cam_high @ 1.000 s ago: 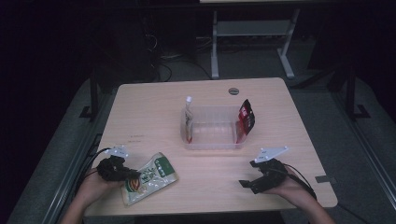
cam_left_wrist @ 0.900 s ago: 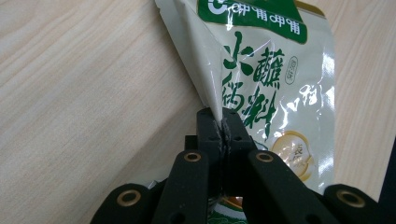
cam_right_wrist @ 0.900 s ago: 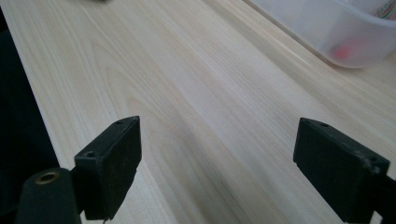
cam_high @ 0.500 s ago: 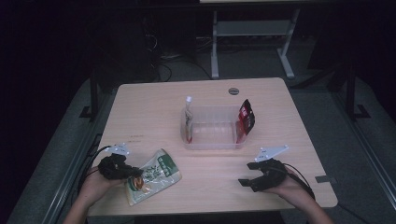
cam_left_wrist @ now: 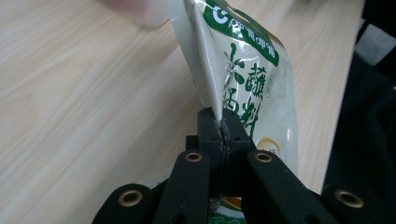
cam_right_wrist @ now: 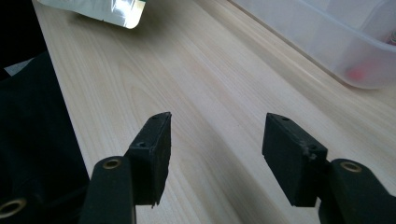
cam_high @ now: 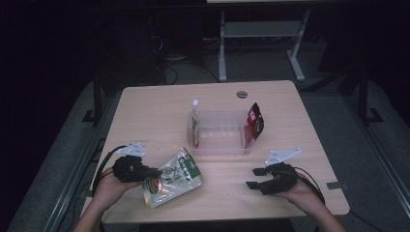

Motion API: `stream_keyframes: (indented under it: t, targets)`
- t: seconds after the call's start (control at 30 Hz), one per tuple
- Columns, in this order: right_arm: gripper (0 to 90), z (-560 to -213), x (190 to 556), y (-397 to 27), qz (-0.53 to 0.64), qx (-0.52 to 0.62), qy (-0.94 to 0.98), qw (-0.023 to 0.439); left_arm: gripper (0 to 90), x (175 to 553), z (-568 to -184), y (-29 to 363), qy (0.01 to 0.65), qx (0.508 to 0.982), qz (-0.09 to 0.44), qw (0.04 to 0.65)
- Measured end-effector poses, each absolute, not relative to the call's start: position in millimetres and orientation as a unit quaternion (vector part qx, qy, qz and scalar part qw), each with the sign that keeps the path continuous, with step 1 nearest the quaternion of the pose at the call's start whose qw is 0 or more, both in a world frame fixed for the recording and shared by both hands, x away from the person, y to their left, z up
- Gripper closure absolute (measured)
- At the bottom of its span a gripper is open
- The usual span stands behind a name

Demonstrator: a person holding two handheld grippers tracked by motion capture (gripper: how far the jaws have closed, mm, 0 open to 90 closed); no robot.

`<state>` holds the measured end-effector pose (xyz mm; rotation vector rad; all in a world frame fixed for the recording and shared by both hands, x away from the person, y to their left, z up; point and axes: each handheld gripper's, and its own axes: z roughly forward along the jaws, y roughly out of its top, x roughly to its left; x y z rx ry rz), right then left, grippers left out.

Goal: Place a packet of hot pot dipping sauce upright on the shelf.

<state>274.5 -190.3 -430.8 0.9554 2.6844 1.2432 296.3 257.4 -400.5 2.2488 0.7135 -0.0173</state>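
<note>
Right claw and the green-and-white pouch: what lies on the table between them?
Bare tabletop. In the high view nothing lies between the right claw and the green-and-white pouch.

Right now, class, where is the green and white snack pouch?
In the high view, the snack pouch lies near the table's front left, pinched by the left gripper, before the clear bin.
</note>
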Motion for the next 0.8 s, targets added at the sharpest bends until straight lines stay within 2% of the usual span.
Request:
stream_keyframes:
  t: [0.17, 0.8]
  targets:
    - [43.2, -429.0, 275.7, -190.1, 0.406, 0.302, 0.862, 0.008, 89.2, 298.8, -396.6, 239.1, 0.253, 0.886, -0.009, 0.387]
    - [35.3, -415.3, 296.3, -175.4, 0.450, 0.270, 0.851, -0.031, 89.2, 313.2, -384.1, 176.9, 0.175, 0.899, -0.007, 0.402]
